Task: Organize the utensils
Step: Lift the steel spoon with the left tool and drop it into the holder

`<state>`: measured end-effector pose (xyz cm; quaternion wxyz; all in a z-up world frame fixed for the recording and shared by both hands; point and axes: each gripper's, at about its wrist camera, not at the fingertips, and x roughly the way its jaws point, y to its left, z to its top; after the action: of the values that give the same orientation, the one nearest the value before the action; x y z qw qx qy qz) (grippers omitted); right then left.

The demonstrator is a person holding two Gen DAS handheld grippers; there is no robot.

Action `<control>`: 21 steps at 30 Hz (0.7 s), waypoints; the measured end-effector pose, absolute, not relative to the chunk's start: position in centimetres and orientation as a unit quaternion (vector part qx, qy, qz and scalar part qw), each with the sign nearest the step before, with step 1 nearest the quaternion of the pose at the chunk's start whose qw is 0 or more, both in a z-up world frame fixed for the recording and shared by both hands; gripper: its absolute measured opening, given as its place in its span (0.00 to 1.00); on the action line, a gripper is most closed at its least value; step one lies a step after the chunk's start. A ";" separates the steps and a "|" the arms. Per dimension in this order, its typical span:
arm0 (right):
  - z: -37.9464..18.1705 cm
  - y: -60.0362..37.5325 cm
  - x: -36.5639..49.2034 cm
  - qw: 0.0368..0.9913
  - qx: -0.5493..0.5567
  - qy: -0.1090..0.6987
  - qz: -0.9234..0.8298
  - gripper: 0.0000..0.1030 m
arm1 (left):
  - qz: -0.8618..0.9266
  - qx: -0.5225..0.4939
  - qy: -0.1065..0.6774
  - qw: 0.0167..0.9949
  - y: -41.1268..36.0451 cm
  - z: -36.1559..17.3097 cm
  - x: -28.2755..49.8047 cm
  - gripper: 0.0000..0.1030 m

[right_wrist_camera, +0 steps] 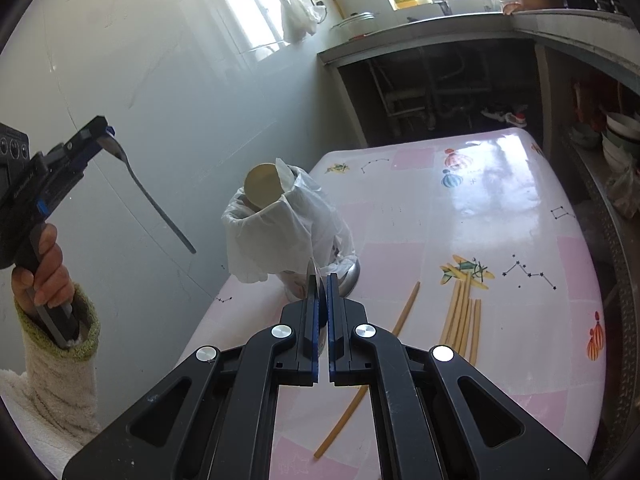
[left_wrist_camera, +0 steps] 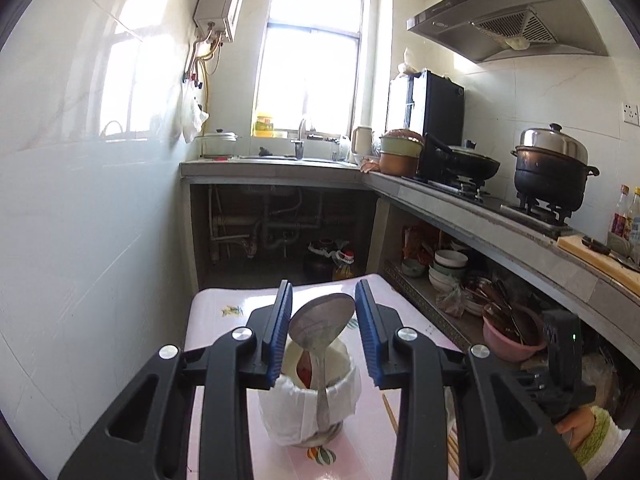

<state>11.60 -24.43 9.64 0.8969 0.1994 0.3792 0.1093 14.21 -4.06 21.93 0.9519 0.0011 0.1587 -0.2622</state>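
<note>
A: Spoon [right_wrist_camera: 150, 196] first — where was it?

B: Off the table [right_wrist_camera: 500, 224], in the air at the left of the right-wrist frame. The left hand-held gripper [right_wrist_camera: 105, 133] had its bowl between the pads, jaws at a narrow gap and not wide. In its own view the bowl [left_wrist_camera: 322, 320] sat between the blue pads [left_wrist_camera: 280, 320], just above the holder.

A: Which way did it point?

B: Bowl up at the gripper, handle hanging down toward the lower right of that frame. Its long axis ran on a steep slant, not quite upright.

A: And the holder?

B: A cup wrapped in white plastic [right_wrist_camera: 288, 224], standing on the table at centre frame. A round wooden-looking head [right_wrist_camera: 264, 191] already stuck out of its mouth.

A: So how far along was it?

B: I'd judge partly done. One piece was in the cup, and the spoon looked about to go in. The chopsticks [right_wrist_camera: 460, 312] lay loose on the table at the right, one stray stick [right_wrist_camera: 406, 308] beside them and another [right_wrist_camera: 344, 424] lower down.

A: The other hand?

B: The right hand-held gripper [right_wrist_camera: 322, 284] was closed, with something thin and shiny pinched at its tips; I couldn't tell what.
</note>
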 end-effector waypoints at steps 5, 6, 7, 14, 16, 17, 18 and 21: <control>9.0 -25.2 11.8 0.893 0.209 0.382 0.111 0.02 | -0.262 -0.008 0.147 0.954 -5.3 23.4 17.8 0.18; 8.8 -25.3 11.8 0.892 0.212 0.383 0.110 0.02 | -0.263 -0.009 0.153 0.953 -5.6 23.2 18.8 0.00; 8.6 -25.5 11.9 0.891 0.214 0.385 0.110 0.02 | -0.263 -0.016 0.162 0.951 -5.8 22.9 19.8 0.00; 7.3 -26.6 12.1 0.879 0.243 0.396 0.112 0.02 | -0.232 -0.027 0.211 0.949 -5.9 18.8 23.5 0.00; 7.0 -26.9 12.1 0.877 0.248 0.397 0.109 0.02 | -0.217 -0.016 0.214 0.952 -5.3 17.7 22.6 0.00; 6.8 -26.9 12.1 0.876 0.250 0.398 0.110 0.02 | -0.211 -0.016 0.220 0.952 -4.7 17.1 22.2 0.00; 6.7 -27.0 12.2 0.874 0.252 0.400 0.112 0.02 | -0.206 -0.020 0.232 0.950 -4.0 16.3 21.8 0.00; 6.8 -26.9 12.0 0.875 0.246 0.399 0.118 0.02 | -0.185 -0.009 0.255 0.949 -1.8 14.2 19.8 0.00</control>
<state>12.03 -26.91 6.82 0.8754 0.2457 0.3993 0.1180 19.78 -1.83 14.15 0.9489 -0.0094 0.2553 -0.1854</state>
